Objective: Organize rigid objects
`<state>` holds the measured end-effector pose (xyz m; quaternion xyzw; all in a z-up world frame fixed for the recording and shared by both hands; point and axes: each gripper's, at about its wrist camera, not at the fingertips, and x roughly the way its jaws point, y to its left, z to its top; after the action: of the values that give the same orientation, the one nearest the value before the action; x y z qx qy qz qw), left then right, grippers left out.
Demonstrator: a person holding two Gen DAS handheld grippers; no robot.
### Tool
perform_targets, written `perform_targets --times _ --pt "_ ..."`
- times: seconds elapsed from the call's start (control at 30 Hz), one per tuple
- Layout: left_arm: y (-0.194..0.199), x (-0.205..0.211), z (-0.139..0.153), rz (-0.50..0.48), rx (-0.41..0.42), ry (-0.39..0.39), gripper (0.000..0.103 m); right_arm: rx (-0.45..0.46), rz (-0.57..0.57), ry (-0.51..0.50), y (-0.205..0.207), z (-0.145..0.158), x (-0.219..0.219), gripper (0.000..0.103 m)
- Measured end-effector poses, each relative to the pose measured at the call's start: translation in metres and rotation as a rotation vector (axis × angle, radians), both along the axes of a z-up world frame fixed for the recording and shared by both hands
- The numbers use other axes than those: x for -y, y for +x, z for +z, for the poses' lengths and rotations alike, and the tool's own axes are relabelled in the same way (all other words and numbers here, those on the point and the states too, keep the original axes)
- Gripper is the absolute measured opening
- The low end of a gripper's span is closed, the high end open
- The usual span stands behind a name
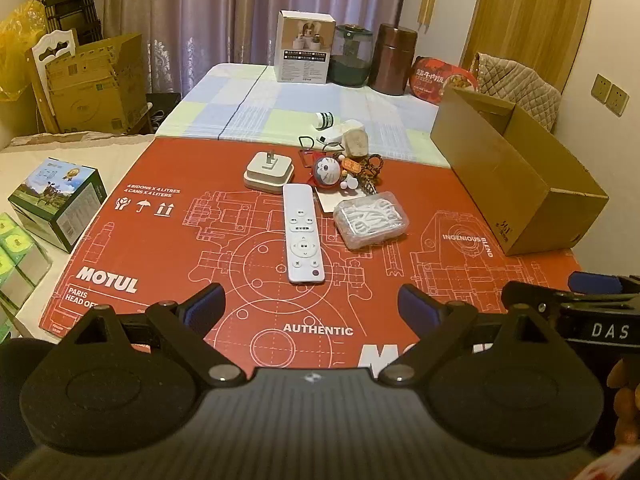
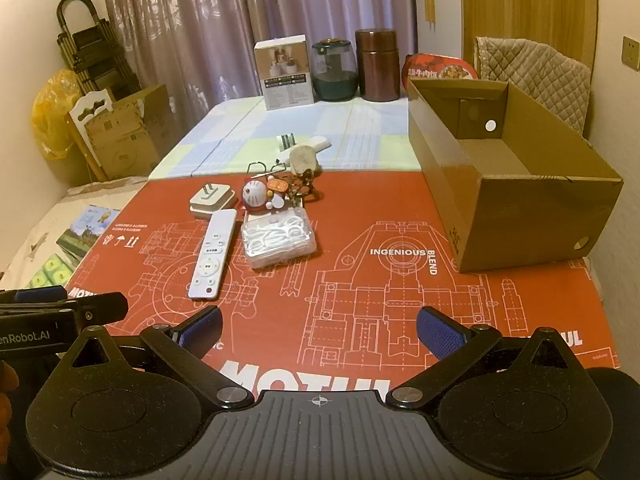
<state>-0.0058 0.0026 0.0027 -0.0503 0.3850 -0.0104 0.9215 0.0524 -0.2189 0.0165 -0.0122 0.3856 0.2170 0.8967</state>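
Observation:
A white remote (image 1: pixel 303 236) (image 2: pixel 212 249) lies on the red Motul cardboard sheet (image 1: pixel 168 248) (image 2: pixel 400 216). Beside it are a clear plastic box of white floss picks (image 1: pixel 371 219) (image 2: pixel 279 237), a white plug adapter (image 1: pixel 269 171) (image 2: pixel 211 199), and a Doraemon keychain bunch (image 1: pixel 332 171) (image 2: pixel 260 196). An open, empty brown cardboard box (image 1: pixel 516 176) (image 2: pixel 508 184) stands at the right. My left gripper (image 1: pixel 311 307) is open and empty, near the front edge below the remote. My right gripper (image 2: pixel 319 330) is open and empty, front centre.
Behind the red sheet, a small white bottle (image 1: pixel 325 120) and a beige stone-like object (image 1: pixel 356 142) lie on the checked cloth. A white product box (image 1: pixel 305 46), a green jar (image 1: pixel 352 56) and a brown canister (image 1: pixel 393 58) stand at the far edge. Boxes (image 1: pixel 56 204) sit left.

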Motion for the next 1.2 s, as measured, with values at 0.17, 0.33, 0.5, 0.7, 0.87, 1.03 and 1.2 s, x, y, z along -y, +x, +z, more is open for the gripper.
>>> perform_targets --times 0.17,0.33,0.5,0.7,0.87,1.03,1.2 --pt "-0.0004 0.0006 0.0003 0.0 0.001 0.0 0.091 -0.002 -0.002 -0.001 0.0005 -0.001 0.0001 0.101" --pt "-0.0001 0.0004 0.0003 0.001 0.0 0.0 0.091 -0.002 -0.002 -0.001 0.0002 -0.0012 0.0001 0.101" --pt "-0.0001 0.0005 0.0001 0.002 0.0 -0.001 0.091 -0.004 -0.002 -0.003 -0.0003 -0.0017 0.0006 0.101" --pt "0.0001 0.0012 0.0003 0.001 -0.002 -0.002 0.091 -0.005 -0.003 -0.004 -0.0001 -0.002 0.0009 0.101" --pt "-0.0001 0.0014 0.0001 0.083 -0.001 -0.002 0.091 -0.006 -0.004 -0.005 -0.0001 -0.0023 0.0004 0.101" --pt "0.0002 0.0021 -0.0006 0.082 -0.003 -0.001 0.091 -0.008 -0.003 -0.006 0.0001 -0.0022 0.0006 0.101" --pt "0.0004 0.0023 -0.0012 0.083 -0.004 0.0 0.091 -0.008 -0.003 -0.007 0.0001 -0.002 0.0005 0.101"
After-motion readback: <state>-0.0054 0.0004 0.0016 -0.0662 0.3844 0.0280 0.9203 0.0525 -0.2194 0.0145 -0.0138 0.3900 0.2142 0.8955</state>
